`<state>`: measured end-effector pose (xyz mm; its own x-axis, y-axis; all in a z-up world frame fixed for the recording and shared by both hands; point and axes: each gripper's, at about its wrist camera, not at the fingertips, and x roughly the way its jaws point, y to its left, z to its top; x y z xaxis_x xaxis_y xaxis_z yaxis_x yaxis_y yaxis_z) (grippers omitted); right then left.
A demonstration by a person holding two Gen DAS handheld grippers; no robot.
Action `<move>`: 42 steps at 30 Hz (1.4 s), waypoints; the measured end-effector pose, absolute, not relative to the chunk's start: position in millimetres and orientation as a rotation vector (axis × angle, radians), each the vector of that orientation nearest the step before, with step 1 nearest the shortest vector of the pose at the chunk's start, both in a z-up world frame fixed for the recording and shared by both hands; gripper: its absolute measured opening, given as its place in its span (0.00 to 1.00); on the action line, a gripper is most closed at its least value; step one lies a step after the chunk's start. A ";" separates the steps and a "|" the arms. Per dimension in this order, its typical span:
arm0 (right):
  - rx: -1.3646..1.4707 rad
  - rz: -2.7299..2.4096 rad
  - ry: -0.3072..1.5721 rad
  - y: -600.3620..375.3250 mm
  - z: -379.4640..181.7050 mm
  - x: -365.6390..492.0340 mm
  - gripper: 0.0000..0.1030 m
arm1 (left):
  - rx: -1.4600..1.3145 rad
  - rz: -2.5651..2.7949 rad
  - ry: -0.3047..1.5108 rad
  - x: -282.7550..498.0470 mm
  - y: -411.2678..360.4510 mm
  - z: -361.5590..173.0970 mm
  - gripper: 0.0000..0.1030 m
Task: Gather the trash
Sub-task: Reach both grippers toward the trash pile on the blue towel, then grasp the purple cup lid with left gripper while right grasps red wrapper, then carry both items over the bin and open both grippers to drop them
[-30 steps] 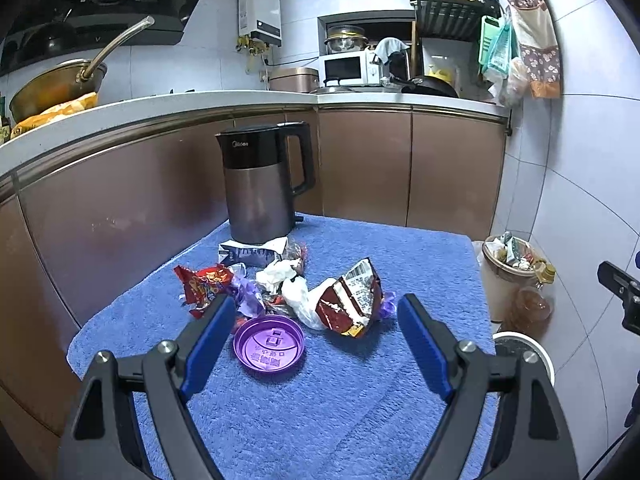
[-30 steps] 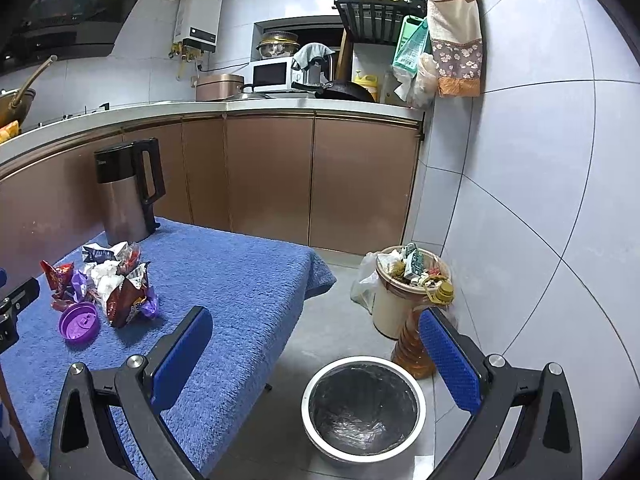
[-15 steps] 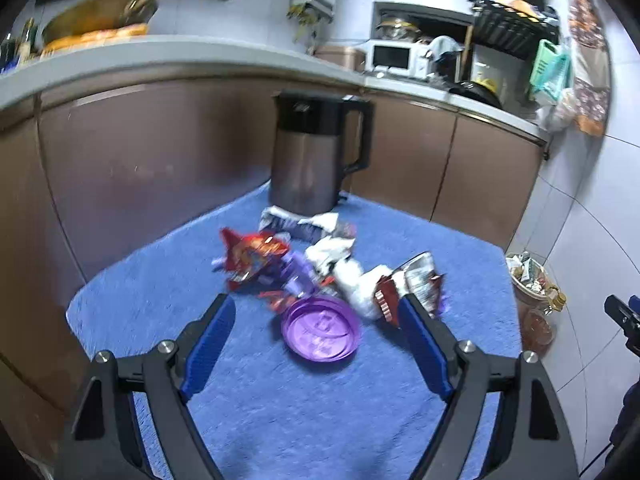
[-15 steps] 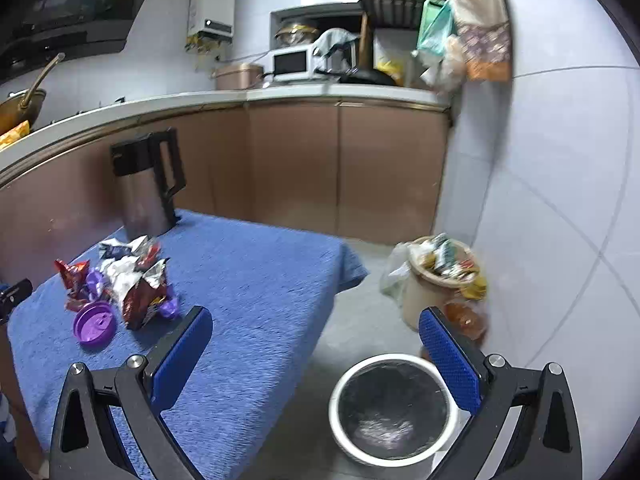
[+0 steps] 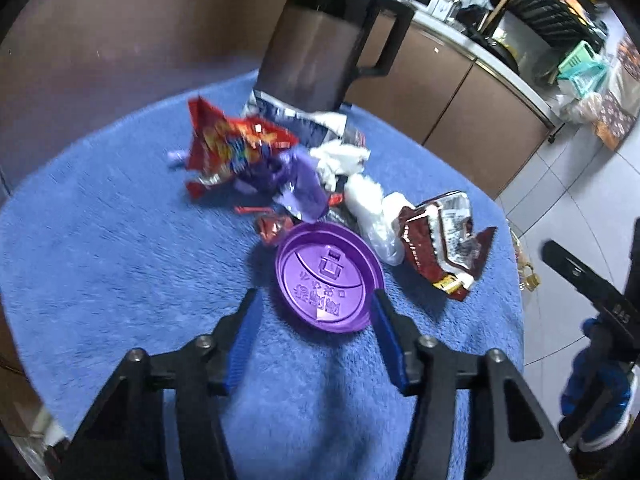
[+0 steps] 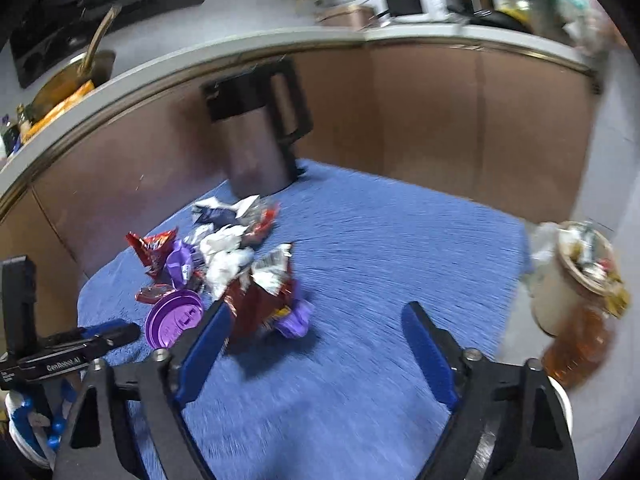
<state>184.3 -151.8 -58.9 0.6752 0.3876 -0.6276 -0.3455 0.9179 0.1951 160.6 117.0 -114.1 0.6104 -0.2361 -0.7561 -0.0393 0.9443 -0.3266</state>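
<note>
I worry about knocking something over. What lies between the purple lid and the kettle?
In the left wrist view, a heap of trash fills the stretch between the purple lid and the kettle: a red snack wrapper, purple wrappers and white crumpled plastic.

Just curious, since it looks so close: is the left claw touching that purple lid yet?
Cannot tell. In the left wrist view the left gripper straddles the purple lid; its right finger overlaps the lid's rim, but neither view shows contact or a gap plainly.

Fuzzy blue towel (image 5: 120, 264); glossy purple plastic lid (image 5: 328, 276); crinkly foil wrappers (image 5: 444, 240).
</note>
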 end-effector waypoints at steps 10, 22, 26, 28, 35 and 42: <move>0.082 0.544 0.895 -108.3 -99.9 256.5 0.45 | -0.351 -0.099 1.018 198.2 113.3 -141.1 0.21; 0.044 0.622 0.778 -94.4 -66.2 214.8 0.15 | -0.379 -0.066 0.974 171.8 125.3 -132.5 0.04; 0.083 0.638 0.701 -101.5 -41.7 195.1 0.15 | -0.381 -0.040 0.939 152.3 133.5 -117.3 0.04; 0.114 0.632 0.652 -113.9 -26.0 184.9 0.15 | -0.378 -0.030 0.919 143.5 136.7 -107.4 0.04; 0.175 0.454 0.547 -196.9 3.7 152.5 0.15 | -0.265 -0.109 0.858 130.4 95.0 -64.4 0.04; 0.181 0.124 0.575 -312.5 -23.4 120.7 0.15 | -0.085 -0.301 0.864 150.0 -24.8 -53.0 0.04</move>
<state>120.7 -312.5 -23.4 0.8326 0.1665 -0.5283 -0.0655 0.9767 0.2046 150.0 -24.8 -53.0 0.6102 -0.2948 -0.7354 0.2265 0.9544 -0.1946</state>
